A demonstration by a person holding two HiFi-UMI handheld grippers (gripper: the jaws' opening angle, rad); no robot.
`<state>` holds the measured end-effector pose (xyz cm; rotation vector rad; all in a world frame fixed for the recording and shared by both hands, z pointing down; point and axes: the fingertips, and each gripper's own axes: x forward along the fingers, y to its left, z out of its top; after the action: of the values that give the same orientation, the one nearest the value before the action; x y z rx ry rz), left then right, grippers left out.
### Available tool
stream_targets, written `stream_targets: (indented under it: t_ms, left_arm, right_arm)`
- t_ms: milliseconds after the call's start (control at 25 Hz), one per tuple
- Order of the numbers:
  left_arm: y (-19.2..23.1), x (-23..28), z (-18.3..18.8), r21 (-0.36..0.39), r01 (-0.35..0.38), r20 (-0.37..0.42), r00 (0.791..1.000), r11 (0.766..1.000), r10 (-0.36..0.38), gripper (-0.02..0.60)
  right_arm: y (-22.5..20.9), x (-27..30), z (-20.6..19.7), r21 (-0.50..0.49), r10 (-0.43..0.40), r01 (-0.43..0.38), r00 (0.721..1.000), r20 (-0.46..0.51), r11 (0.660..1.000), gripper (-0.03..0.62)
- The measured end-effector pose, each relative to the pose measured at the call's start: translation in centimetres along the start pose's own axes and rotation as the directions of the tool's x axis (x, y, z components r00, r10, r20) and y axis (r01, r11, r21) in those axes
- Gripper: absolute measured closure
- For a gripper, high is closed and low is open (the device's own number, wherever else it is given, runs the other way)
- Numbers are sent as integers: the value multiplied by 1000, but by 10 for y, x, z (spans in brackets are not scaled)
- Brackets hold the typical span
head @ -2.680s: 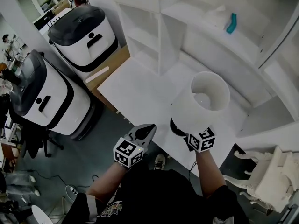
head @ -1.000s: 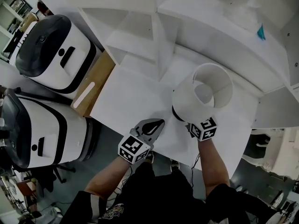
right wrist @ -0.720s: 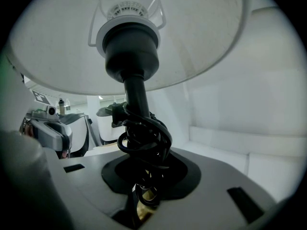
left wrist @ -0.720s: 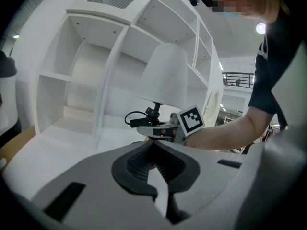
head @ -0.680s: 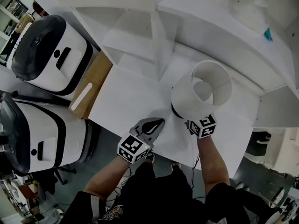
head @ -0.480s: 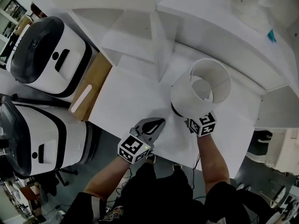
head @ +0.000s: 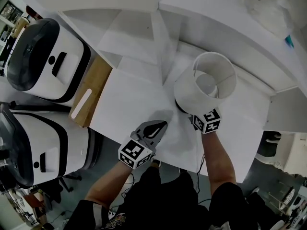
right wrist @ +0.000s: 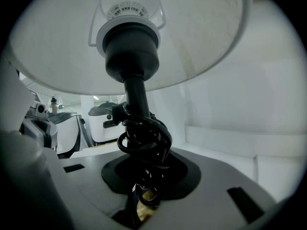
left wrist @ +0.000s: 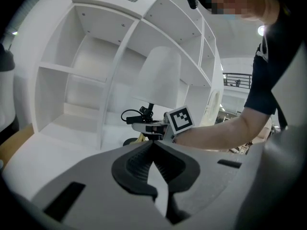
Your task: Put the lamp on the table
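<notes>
The lamp has a white drum shade on a black stem with its black cord wound round the stem. My right gripper is shut on the stem and cord, just under the shade. It holds the lamp upright over the white table. The dark base sits low by the tabletop; contact cannot be told. My left gripper is shut and holds nothing, near the table's front edge, left of the lamp. The left gripper view shows the shade straight ahead.
A white shelf unit rises behind the table, with a teal object on an upper shelf. Two white-and-black machines stand on the floor at the left, beside a wooden board. A cord hangs off the table's front edge.
The right gripper has carried the lamp a little farther over the table toward the shelves and lower. The left gripper has drifted the same way, still shut.
</notes>
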<state>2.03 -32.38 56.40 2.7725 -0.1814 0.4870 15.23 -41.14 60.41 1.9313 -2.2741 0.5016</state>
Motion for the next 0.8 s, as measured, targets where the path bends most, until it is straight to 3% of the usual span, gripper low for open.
stream_targets:
  t_ms: [800]
  left_arm:
    - [22,-2,-13,-22,-2,-30,1000,1000,2,575]
  right_arm:
    - [-20,22,-3,19,-32,31,999,39,999,497]
